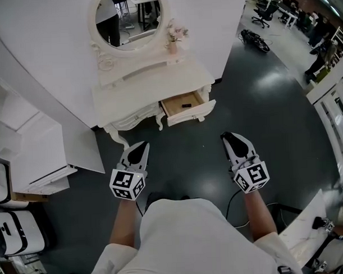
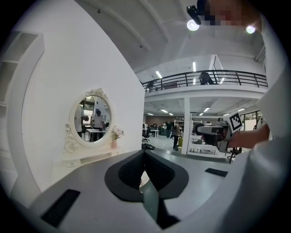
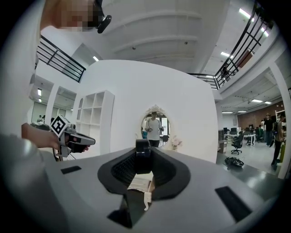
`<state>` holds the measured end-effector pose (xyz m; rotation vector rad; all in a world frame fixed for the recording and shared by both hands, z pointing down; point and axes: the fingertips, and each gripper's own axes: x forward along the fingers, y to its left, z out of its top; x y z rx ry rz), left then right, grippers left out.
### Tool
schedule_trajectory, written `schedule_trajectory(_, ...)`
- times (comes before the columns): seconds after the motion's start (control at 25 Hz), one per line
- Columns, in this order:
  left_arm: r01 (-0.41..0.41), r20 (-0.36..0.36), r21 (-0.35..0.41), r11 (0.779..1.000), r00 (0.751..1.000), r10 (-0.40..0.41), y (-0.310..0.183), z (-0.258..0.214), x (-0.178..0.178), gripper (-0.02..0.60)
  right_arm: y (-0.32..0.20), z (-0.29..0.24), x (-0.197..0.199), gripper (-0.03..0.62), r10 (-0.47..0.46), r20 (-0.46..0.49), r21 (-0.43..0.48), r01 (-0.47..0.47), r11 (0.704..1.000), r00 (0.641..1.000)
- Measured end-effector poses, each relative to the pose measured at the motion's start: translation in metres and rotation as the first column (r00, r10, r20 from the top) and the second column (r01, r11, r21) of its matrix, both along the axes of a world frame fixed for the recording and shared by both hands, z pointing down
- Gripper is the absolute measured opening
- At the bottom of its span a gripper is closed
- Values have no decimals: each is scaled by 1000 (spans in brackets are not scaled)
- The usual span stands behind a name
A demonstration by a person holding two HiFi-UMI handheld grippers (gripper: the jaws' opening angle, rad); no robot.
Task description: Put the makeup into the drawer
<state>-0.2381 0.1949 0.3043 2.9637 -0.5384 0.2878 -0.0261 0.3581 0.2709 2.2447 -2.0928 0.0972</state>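
Observation:
A white vanity table (image 1: 137,91) with an oval mirror (image 1: 128,18) stands ahead of me. Its right drawer (image 1: 190,113) is pulled open, and a small dark item (image 1: 185,105) lies inside. My right gripper (image 1: 228,138) hovers over the dark floor, short of the drawer and to its right. In the right gripper view it (image 3: 143,154) is shut on a black cylindrical makeup item (image 3: 143,160), which stands upright between the jaws. My left gripper (image 1: 141,146) is level with it on the left. Its jaws (image 2: 144,154) meet at the tip with nothing between them.
A white shelf unit (image 1: 27,149) and a curved white wall (image 1: 51,59) flank the vanity on the left. A pink flower vase (image 1: 173,41) sits on the vanity top. A black object (image 1: 255,39) lies on the floor at the far right; a white table edge (image 1: 303,231) is near right.

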Motion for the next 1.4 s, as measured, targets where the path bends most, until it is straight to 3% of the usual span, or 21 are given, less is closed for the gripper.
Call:
schedule_trajectory(0.32,24,11,-24,999,1000,-24,6,10,15,17,-2,7,18,81,-37,-16,-13,36,999,999)
schedule_trajectory(0.64,12,8,-41,999,1000,-12,-24,16,36,17,-28,16,33,81,-31,-15,-39,31,999,999)
schedule_trajectory(1.4,-117,15,-75,990,993,118,-215,31,125,17,-199,33,90,81,74,14,-68,-73,995,997)
